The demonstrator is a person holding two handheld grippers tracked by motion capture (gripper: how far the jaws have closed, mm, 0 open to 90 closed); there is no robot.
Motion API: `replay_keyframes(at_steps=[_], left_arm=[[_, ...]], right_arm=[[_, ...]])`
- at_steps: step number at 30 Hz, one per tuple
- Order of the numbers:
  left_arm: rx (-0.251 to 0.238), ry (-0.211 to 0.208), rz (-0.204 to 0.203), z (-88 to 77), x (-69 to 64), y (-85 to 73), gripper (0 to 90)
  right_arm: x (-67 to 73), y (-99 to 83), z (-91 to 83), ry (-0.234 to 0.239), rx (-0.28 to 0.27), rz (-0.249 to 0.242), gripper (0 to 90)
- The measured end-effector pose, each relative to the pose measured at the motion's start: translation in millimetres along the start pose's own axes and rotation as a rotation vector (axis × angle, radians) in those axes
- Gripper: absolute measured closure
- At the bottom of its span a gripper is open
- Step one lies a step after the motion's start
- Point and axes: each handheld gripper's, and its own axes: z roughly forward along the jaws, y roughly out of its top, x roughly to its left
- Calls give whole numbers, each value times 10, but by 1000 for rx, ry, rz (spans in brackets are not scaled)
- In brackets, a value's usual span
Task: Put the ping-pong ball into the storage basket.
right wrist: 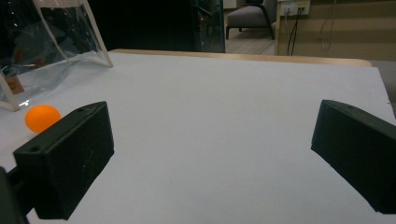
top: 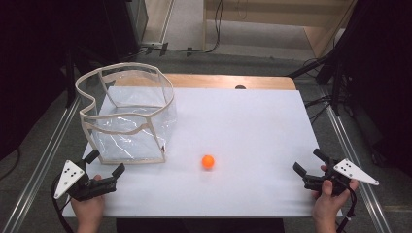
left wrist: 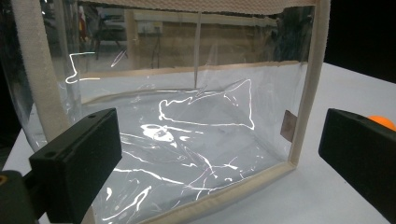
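Orange ball (top: 208,161) mid-table, just right of clear bag (top: 127,114). Left gripper (top: 104,164) gaping at bag's near corner; right gripper (top: 308,160) gaping too, near edge. Small tag (left wrist: 289,124) seen up close.

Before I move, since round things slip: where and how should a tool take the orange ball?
Grip the orange ball across its widest middle, jaws on opposite sides, coming from above or from the near edge. It lies alone on the white table, clear of the clear bag, so either open tool, left or right, probably has room.
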Motion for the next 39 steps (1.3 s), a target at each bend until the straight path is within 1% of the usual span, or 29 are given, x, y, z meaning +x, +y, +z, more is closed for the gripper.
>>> replay_keyframes(at_steps=[1,2,4,5,6,7,8,10,12,17,18,21,22,23,24,26,27,29,31,33,34,35,36,37,38,39], left_arm=[[3,2,1,3,-3,-1,1],[3,4,3,6,-7,-1,1],[2,5,7,3,-11,-1,1],[1,7,6,2,-11,-2,1],[1,8,5,0,-10,-3,1],[3,7,4,-3,-7,-3,1],[2,8,2,-4,-5,-3,1],[3,7,1,-6,-5,-4,1],[8,6,3,-6,-6,-4,1],[7,0,16,-5,-22,-7,1],[8,1,18,-4,-24,-7,1],[9,2,20,-3,-27,-8,0],[11,2,25,-2,-29,-7,1],[11,2,25,-2,-29,-7,1],[7,-2,27,-4,-31,-7,1],[4,-8,31,-11,-33,-9,1],[4,-9,31,-14,-33,-9,0],[5,-8,30,-12,-32,-9,1],[7,-7,32,-16,-34,-10,0],[5,-7,35,-17,-38,-12,1],[4,-7,35,-19,-39,-13,1],[3,-7,36,-21,-39,-13,0],[4,-6,36,-23,-39,-13,0],[2,-4,36,-23,-39,-15,0],[2,-1,35,-23,-40,-15,0],[2,1,35,-24,-40,-15,1]], right_arm=[[-5,6,6,18,3,-3,0],[-5,6,6,18,3,-3,0],[12,30,3,55,16,-5,0],[12,30,3,55,16,-5,0],[22,42,7,65,17,-8,0],[39,53,7,59,20,-13,0],[71,76,15,54,27,-28,0],[85,87,22,57,34,-34,0],[112,132,40,96,34,-42,0],[150,210,49,102,34,-54,0],[156,240,67,77,61,-42,0],[162,255,92,69,70,-47,0],[172,263,122,67,88,-46,0],[172,263,122,67,88,-46,0],[176,263,137,75,91,-46,0],[176,261,170,112,82,-27,0],[181,266,181,122,82,-25,0],[203,293,205,124,116,-39,0],[236,327,225,136,134,-50,0],[265,355,249,169,128,-69,0],[285,368,266,172,125,-78,0],[320,390,314,208,138,-91,0],[320,390,314,208,138,-91,0],[355,409,373,221,156,-105,0],[355,409,373,221,156,-105,0],[369,417,395,238,165,-108,0]])
